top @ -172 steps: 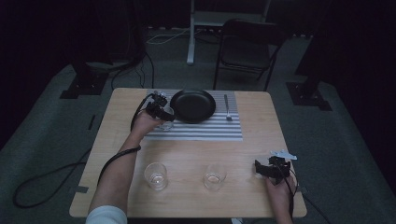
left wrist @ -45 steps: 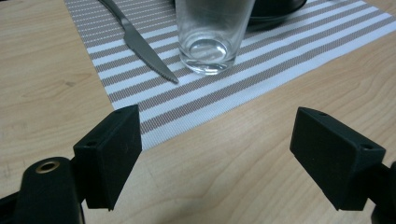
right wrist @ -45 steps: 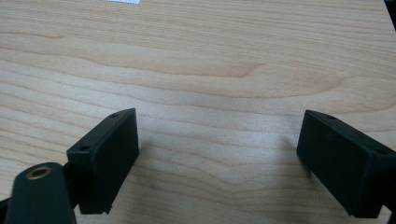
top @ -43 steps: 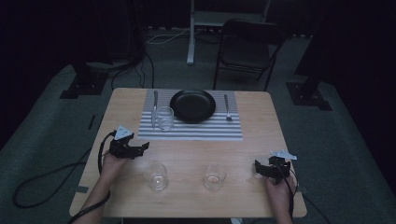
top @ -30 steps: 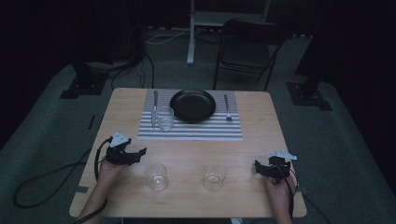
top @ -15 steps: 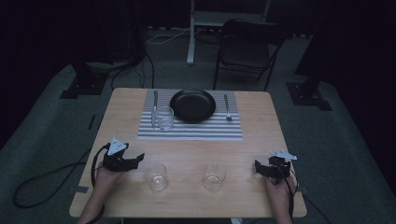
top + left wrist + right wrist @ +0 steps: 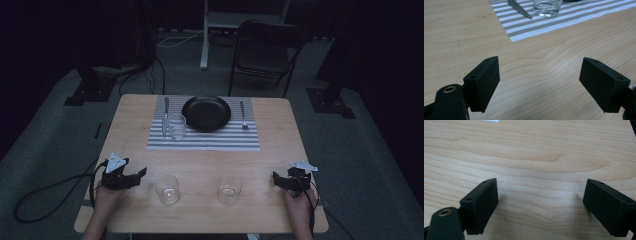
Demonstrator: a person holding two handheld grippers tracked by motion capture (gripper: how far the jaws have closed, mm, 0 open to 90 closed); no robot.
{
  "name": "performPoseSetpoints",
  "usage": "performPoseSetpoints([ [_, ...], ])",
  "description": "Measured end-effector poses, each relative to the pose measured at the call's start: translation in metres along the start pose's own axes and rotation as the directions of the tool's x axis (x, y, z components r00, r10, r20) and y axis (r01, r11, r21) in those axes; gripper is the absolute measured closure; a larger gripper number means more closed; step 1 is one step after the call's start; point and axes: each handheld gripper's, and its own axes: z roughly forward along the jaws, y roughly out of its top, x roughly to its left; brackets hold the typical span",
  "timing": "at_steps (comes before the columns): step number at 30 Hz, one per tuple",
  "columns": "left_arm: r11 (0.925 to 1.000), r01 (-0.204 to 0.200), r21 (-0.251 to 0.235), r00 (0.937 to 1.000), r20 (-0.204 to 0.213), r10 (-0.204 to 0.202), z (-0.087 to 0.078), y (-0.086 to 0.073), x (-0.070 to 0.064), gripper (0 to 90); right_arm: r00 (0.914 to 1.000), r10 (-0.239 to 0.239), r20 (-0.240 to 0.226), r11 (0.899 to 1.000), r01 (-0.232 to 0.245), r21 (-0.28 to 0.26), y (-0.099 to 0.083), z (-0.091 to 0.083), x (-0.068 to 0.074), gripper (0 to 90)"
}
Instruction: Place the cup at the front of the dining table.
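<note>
Left gripper [image 7: 131,176] empty, fingers [image 7: 484,80] wide apart, aimed toward near-left glass [image 7: 167,188] just beside on surface [image 7: 200,165]; right gripper [image 7: 281,181], fingers also apart, farther off.

High cam overlooks whole table [image 7: 280,150]; both gripper cams skim its wood close-up.

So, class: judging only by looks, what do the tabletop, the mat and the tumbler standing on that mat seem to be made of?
Tabletop: pale wood or wood-look laminate, matte; grain lines show, but which of the two can't be told.
Mat: probably woven fabric or vinyl, grey and white stripes with a fine mesh texture.
Tumbler: clear glass or possibly plastic; see-through, with bright glints at its thick base.
</note>
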Motion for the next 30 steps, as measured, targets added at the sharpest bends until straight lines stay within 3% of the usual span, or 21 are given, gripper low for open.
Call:
performPoseSetpoints([
  [6,0.9996,0.021,-0.017,0.9995,-0.024,-0.021,-0.009,-0.004,0.004,17.3,1.0,0.0,0.0,1.0,0.0,0.0,0.0,0.0,0.0,12.3],
  [14,0.9997,0.023,-0.002,0.9982,-0.054,-0.023,-0.018,-0.013,0.006,17.3,1.0,0.0,0.0,1.0,0.0,0.0,0.0,0.0,0.0,12.3],
  [23,0.9988,0.048,0.008,0.9914,-0.122,-0.047,-0.03,-0.023,0.009,17.3,1.0,0.0,0.0,1.0,0.0,0.0,0.0,0.0,0.0,12.3],
  [30,0.9983,0.057,0.009,0.9874,-0.149,-0.055,-0.039,-0.029,0.01,17.3,1.0,0.0,0.0,1.0,0.0,0.0,0.0,0.0,0.0,12.4],
])
